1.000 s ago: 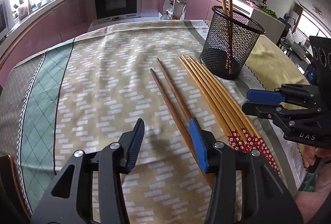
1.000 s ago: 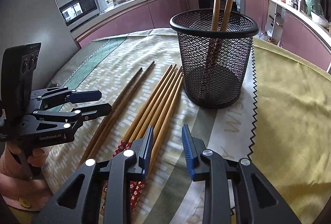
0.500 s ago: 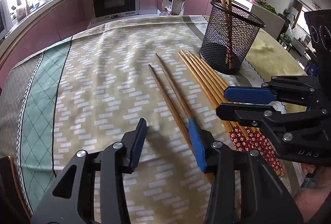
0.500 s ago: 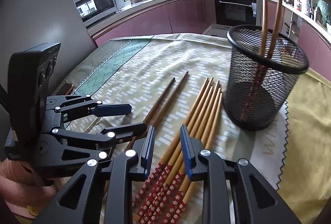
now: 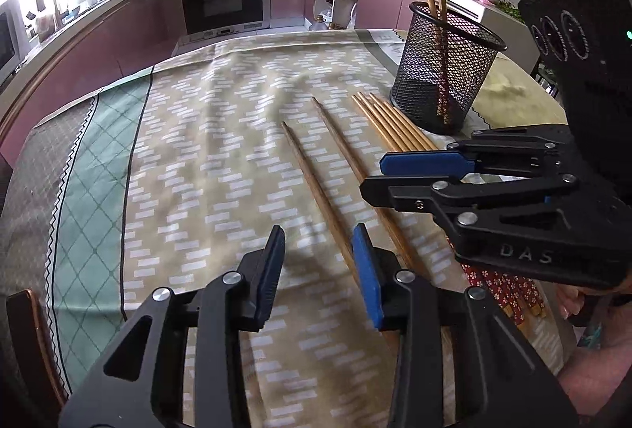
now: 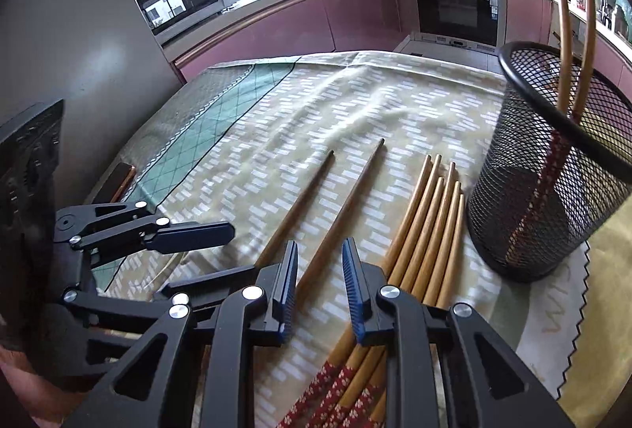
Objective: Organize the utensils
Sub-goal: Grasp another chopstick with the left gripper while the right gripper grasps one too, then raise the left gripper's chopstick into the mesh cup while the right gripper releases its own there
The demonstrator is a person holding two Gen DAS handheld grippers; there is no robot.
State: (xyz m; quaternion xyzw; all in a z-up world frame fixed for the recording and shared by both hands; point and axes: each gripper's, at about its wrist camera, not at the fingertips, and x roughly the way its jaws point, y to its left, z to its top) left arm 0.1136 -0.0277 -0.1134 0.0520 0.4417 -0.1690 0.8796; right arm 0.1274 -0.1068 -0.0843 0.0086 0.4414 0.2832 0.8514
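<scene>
Hovering over dark chopsticks — both tongs, left and right, gape empty (mesh holder nearby).

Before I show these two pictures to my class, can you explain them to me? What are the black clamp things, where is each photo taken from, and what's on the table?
There is no robot here. A person holds a two-finger tool in each hand, and each tool carries a camera that looks along its own fingers. One picture is from the left tool, the other from the right tool, so each also shows the other tool from the side.

Both tools are open and hold nothing.

On the patterned tablecloth lie two dark brown chopsticks and, beside them, a bundle of lighter chopsticks with red flowered ends. A black mesh cup stands nearby with two chopsticks already upright in it. A kitchen is behind.
</scene>
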